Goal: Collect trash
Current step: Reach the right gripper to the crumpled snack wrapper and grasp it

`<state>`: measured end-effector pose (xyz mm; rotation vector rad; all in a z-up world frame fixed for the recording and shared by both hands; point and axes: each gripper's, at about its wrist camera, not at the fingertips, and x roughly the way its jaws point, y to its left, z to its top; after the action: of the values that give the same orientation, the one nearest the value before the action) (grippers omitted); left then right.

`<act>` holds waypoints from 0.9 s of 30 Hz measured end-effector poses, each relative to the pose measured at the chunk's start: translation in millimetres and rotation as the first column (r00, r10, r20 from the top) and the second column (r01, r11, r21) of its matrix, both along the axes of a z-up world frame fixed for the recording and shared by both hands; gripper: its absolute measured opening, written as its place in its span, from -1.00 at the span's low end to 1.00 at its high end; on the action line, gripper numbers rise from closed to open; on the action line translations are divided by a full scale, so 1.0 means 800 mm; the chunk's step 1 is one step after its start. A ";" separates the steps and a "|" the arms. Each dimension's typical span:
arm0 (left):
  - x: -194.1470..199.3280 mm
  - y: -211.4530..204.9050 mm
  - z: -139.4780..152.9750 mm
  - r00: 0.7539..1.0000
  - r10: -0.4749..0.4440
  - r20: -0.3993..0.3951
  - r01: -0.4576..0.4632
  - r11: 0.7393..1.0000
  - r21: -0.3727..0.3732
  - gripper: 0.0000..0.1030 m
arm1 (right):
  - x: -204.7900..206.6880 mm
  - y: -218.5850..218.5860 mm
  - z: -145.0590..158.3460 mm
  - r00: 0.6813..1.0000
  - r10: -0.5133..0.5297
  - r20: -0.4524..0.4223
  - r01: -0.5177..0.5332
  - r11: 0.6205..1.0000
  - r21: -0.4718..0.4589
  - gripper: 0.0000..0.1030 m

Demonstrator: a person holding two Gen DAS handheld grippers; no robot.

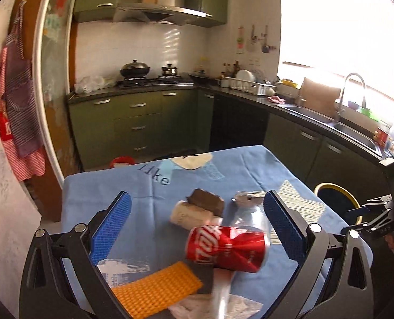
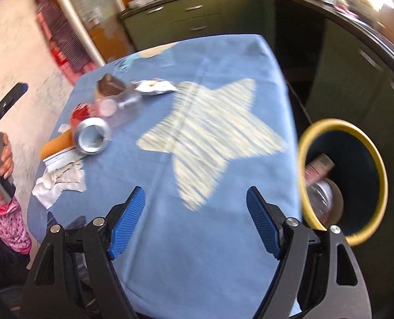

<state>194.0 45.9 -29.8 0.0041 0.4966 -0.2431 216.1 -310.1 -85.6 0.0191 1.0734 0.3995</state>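
Left gripper (image 1: pixel 197 228) jaws spread wide, released, over a dented red cola can (image 1: pixel 227 247) lying between them on the blue table (image 1: pixel 104 194). Brown wrapper (image 1: pixel 206 202) at 12 o'clock, orange pad (image 1: pixel 157 289) at 7. Right gripper (image 2: pixel 195 223) jaws likewise released, empty; yellow-rimmed bin (image 2: pixel 382 186) at 3 o'clock.

Both grippers spread wide: the left gripper (image 1: pixel 197 228) holds its blue-padded jaws far apart with nothing clamped between them, and the right gripper (image 2: pixel 195 223) does likewise, its ribbed blue pads (image 2: pixel 127 223) gripping nothing. At the left edge of the right wrist view, the person's left hand (image 2: pixel 0 164) wraps a dark handle, a pink patterned sleeve covering the wrist.
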 end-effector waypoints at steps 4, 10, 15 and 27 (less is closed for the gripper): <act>0.016 0.046 -0.031 0.994 0.103 -0.021 -0.103 0.994 -0.025 0.91 | 0.021 0.072 0.014 0.990 0.138 0.021 -0.138 0.990 -0.004 0.44; 0.037 0.078 -0.072 0.983 0.166 -0.082 -0.173 0.982 -0.073 0.91 | 0.072 0.137 0.037 0.975 0.212 0.062 -0.209 0.976 -0.061 0.44; 0.039 0.075 -0.080 0.983 0.155 -0.096 -0.164 0.982 -0.093 0.91 | 0.117 0.160 0.018 0.965 0.261 -0.025 -0.262 0.965 -0.011 0.45; 0.042 0.065 -0.085 0.983 0.150 -0.104 -0.157 0.985 -0.068 0.91 | 0.225 0.158 -0.028 0.977 0.170 -0.127 -0.181 0.980 -0.082 0.44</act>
<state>227.3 98.1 -98.0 -0.1204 0.5826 -0.1112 396.5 -183.4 -107.9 -0.1372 1.2161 0.5123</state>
